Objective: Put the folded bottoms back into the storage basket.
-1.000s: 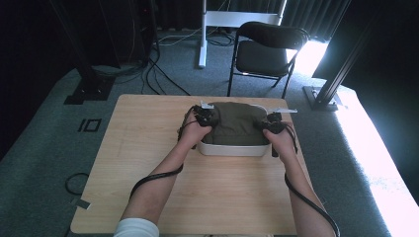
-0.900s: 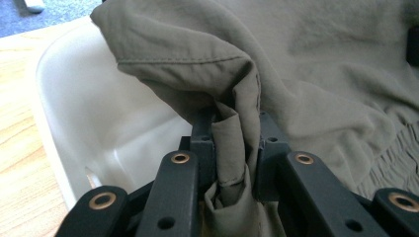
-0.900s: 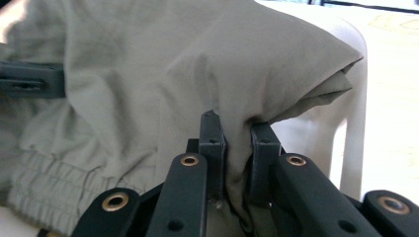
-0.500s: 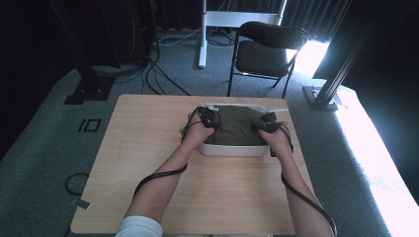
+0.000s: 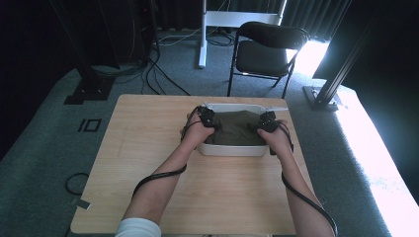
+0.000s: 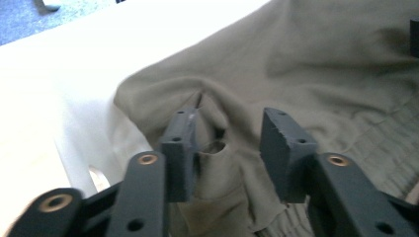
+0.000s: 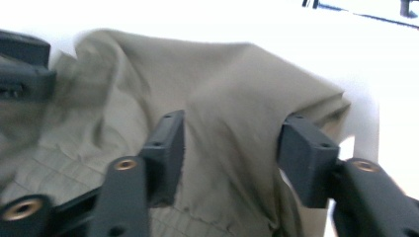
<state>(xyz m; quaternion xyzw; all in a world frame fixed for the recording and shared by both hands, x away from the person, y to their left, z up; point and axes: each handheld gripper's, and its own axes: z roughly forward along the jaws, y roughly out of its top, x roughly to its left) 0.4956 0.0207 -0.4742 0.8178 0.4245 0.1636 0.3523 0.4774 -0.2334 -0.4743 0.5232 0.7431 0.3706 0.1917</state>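
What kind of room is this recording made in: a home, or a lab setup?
Most likely a lab or studio set up for recording, not a home. A bare wooden table stands on grey carpet, with loose cables and black frame posts around it, and a folding chair behind.

Over the last second both grippers have moved inward and down onto the cloth [image 5: 236, 127] in the tub [image 5: 232, 149]. The left gripper [image 5: 207, 118] has shifted from the tub's left rim to over the cloth's left edge. The right gripper [image 5: 267, 121] has shifted likewise from the right rim. Both hands now sit lower, closer to the tub.
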